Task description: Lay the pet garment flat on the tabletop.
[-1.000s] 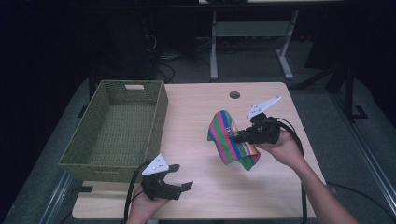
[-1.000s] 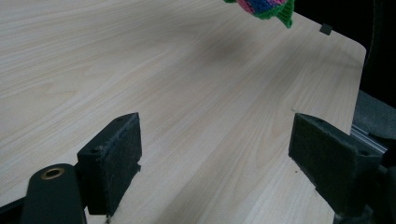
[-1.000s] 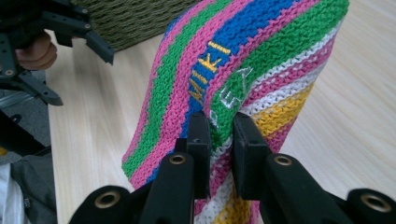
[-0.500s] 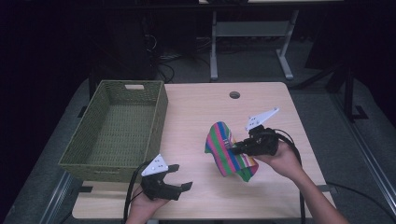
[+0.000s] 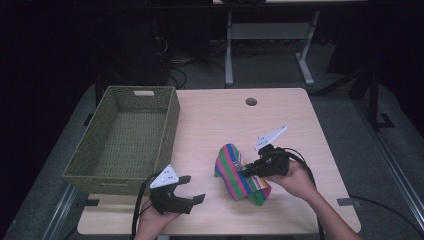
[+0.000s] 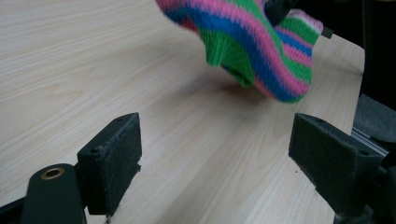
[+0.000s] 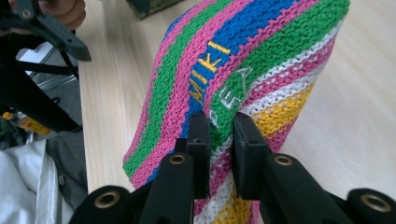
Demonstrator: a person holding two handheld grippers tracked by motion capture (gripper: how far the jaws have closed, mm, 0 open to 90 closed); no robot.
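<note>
**Colours and Patterns**

Knitted sock (image 7: pixel 261 60): stripes in pink, green, blue, white and yellow; yellow lettering on 1 blue stripe, white lettering on 1 green stripe. Woven basket (image 5: pixel 125 137): olive green, uniform weave, with 1 pale label on the far wall. Table (image 5: pixel 225 120): light wood grain. Right gripper (image 7: pixel 220 140) and left gripper (image 5: pixel 192 189): black, each with 1 pale grey plate.

Your left gripper (image 5: pixel 192 189) is sitting low at the near edge, its fingers (image 6: pixel 114 156) standing wide apart, gripping nothing. Your right gripper (image 5: pixel 246 171) is pointing left, its fingers (image 7: pixel 201 140) pinching the sock (image 5: pixel 239 172).
</note>
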